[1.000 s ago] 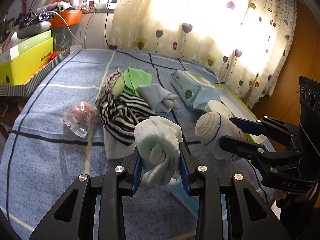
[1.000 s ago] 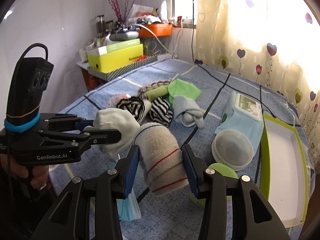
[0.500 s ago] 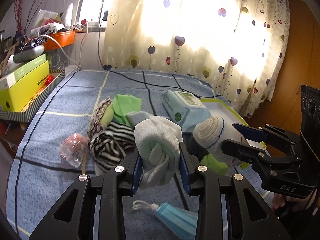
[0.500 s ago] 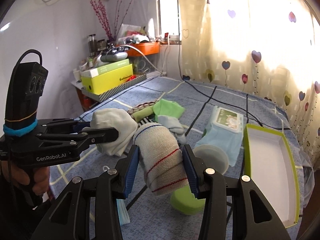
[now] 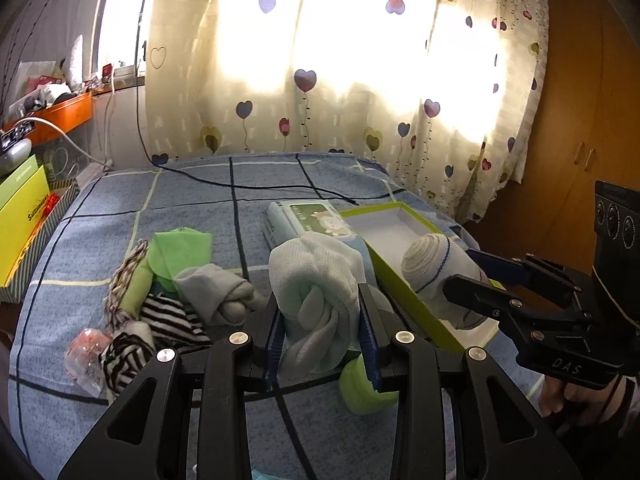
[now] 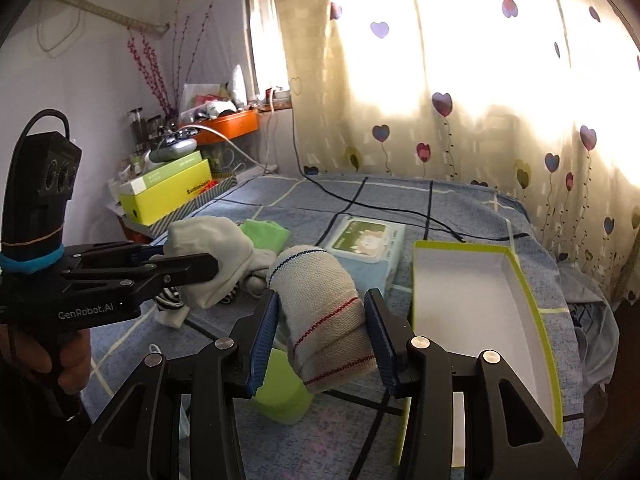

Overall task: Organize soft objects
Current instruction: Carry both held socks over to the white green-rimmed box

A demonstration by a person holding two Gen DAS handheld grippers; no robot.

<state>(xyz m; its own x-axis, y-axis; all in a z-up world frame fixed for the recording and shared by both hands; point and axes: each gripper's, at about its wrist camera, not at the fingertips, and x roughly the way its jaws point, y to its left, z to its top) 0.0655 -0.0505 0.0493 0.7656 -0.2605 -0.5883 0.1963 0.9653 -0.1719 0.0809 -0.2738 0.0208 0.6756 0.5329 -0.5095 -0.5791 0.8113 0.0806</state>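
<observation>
Blue checked bed [image 5: 120, 208], with green-rimmed box [image 6: 520, 280] near its right edge. Beige rolled sock [image 6: 328, 312], clamped in right gripper [image 6: 320, 336] jaws, aloft beside the box. White balled sock [image 5: 316, 300], clenched in left gripper [image 5: 320, 336] jaws, above the bed's middle. Loose socks [image 5: 168, 304] heaped leftward.

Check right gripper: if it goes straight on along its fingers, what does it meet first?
Probably the wet wipes pack, lying just beyond the beige sock roll held in the right gripper; depth is unclear. The green-rimmed box sits off to the side.
</observation>
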